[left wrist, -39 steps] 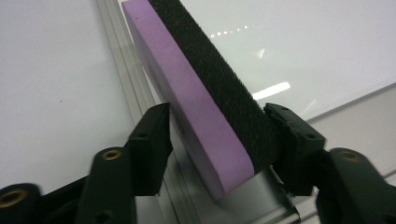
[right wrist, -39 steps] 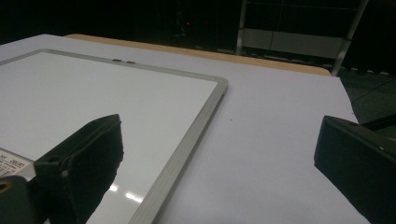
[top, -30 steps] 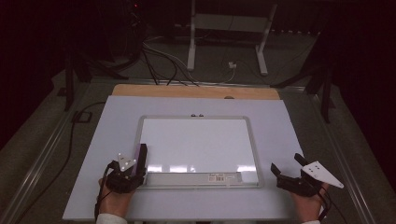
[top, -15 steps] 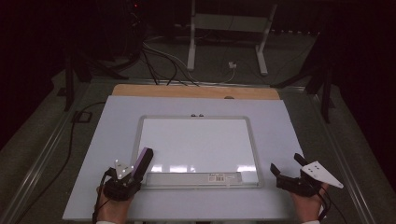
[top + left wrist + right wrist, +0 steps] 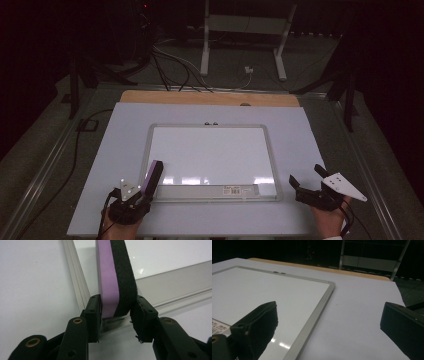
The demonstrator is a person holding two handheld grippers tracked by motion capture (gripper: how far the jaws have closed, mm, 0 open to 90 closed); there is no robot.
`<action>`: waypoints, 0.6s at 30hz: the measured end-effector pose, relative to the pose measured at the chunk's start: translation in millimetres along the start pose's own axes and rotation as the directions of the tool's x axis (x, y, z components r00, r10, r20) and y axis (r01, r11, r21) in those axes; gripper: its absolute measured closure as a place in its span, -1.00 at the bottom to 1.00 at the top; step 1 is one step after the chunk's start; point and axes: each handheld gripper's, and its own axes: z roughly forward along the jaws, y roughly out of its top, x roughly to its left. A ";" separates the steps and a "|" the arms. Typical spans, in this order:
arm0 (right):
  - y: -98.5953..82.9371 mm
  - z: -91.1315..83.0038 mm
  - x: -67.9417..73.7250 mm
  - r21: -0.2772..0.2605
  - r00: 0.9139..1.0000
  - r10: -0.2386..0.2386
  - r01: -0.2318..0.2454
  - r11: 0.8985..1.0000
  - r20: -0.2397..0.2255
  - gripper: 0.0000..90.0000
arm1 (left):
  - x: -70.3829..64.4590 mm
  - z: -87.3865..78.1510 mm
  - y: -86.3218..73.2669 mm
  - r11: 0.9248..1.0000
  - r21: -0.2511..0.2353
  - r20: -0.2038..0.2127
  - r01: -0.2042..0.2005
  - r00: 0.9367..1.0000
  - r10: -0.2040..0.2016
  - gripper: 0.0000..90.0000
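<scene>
A whiteboard (image 5: pixel 210 155) with a silver frame lies flat in the middle of the table. My left gripper (image 5: pixel 144 193) is at the board's near left corner, shut on an eraser (image 5: pixel 152 175) with a purple body and black felt. In the left gripper view the jaws clamp the eraser (image 5: pixel 115 277) from both sides, above the board's frame (image 5: pixel 77 290). My right gripper (image 5: pixel 306 175) rests open to the right of the board's near right corner. In the right gripper view its jaws (image 5: pixel 329 310) stand wide apart with nothing between them, and the whiteboard (image 5: pixel 262 290) lies to their left.
A white sheet (image 5: pixel 115 150) covers the table, with a wooden strip (image 5: pixel 210 98) along its far edge. Cables (image 5: pixel 170 65) and a metal stand (image 5: pixel 240 30) sit on the dark floor beyond. A barcode label (image 5: pixel 235 190) is on the board's near frame.
My left gripper has drawn back toward the near edge with the eraser, which now points forward and to the right. The right gripper has stayed put.
</scene>
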 end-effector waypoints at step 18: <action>-0.4 1.4 0.8 0.005 1.000 0.001 -0.001 1.000 -0.002 -0.96 | 5.5 5.1 12.4 0.996 -0.090 0.062 0.013 0.998 -0.007 -0.01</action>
